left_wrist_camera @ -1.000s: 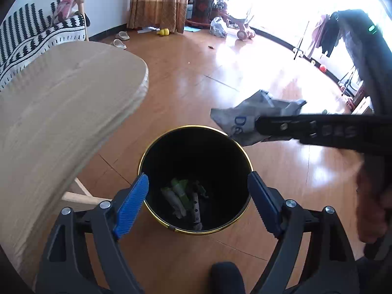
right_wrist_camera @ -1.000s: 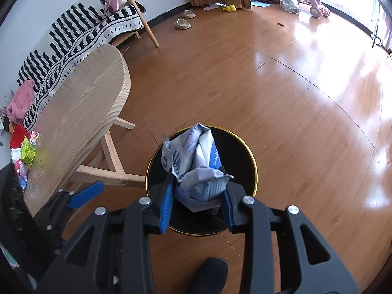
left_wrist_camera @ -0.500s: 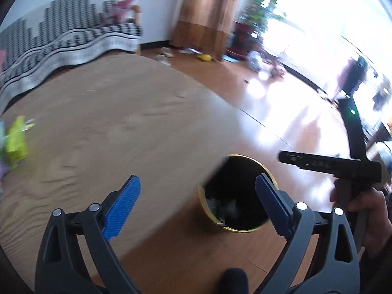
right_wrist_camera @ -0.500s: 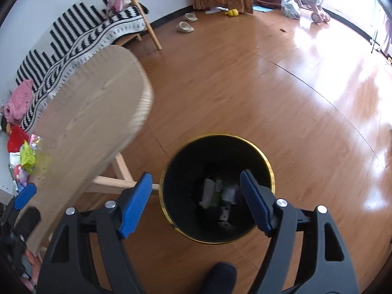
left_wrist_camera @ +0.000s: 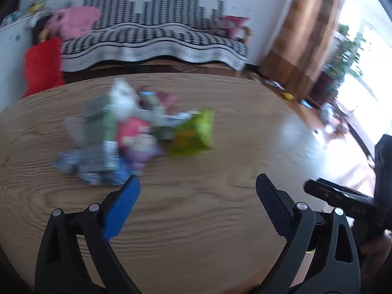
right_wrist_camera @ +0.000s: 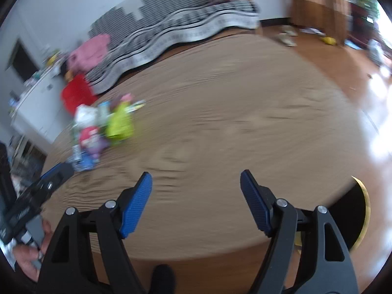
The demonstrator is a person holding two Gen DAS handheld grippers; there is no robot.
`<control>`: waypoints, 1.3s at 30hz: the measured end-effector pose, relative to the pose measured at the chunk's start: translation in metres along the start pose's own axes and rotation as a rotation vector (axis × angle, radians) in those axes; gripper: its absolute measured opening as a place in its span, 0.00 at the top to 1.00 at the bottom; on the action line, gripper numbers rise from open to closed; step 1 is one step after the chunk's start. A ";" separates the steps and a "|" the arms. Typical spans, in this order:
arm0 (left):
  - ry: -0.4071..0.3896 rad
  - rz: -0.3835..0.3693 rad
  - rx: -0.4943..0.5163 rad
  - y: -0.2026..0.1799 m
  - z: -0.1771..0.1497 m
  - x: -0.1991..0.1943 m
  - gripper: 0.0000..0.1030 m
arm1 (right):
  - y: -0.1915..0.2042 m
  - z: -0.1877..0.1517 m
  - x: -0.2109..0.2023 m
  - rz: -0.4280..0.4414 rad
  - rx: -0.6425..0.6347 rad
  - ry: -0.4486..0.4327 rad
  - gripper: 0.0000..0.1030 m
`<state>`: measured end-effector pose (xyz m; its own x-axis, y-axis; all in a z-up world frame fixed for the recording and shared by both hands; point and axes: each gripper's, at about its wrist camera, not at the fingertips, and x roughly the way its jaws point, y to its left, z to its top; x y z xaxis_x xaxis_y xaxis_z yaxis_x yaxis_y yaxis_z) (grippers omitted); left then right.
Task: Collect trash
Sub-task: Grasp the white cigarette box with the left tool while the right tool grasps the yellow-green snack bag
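Grippers, left (left_wrist_camera: 197, 191) and right (right_wrist_camera: 196, 188), gape empty above the round wooden table (left_wrist_camera: 220, 220), ready for the blurred wrapper pile (left_wrist_camera: 132, 132).

We look down on a round wooden table (left_wrist_camera: 220, 220) with pale, wavy grain, blurred in both views. On it lies one loose heap of trash (left_wrist_camera: 122, 137): a lime-green wrapper (left_wrist_camera: 196, 132) at the heap's right edge, a red-and-white packet (left_wrist_camera: 134, 129) beside it, grey and white crumpled pieces and a blue scrap nearer us. The rest of the tabletop is bare wood. Past its far rim we see a glossy wooden floor (right_wrist_camera: 343, 56) with a pair of slippers (right_wrist_camera: 286, 36) lying on it.
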<state>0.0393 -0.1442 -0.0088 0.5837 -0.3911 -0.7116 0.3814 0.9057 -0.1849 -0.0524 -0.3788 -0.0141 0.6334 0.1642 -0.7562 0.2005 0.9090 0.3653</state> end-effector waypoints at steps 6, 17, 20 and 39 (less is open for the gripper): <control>0.009 0.108 -0.153 0.102 0.014 0.001 0.10 | 0.067 0.018 0.057 0.091 -0.033 0.029 0.30; 0.009 0.080 -0.158 0.141 0.029 0.024 0.10 | 0.089 0.058 0.135 0.172 0.108 0.036 0.31; 0.013 0.084 -0.140 0.137 0.032 0.032 0.10 | 0.093 0.063 0.146 0.171 0.110 0.031 0.31; 0.014 0.087 -0.107 0.129 0.046 0.066 0.21 | 0.081 0.049 0.099 0.149 0.036 0.020 0.67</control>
<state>0.1599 -0.0610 -0.0479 0.6011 -0.3086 -0.7372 0.2505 0.9487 -0.1929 0.0628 -0.3079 -0.0331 0.6432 0.3044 -0.7026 0.1321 0.8597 0.4934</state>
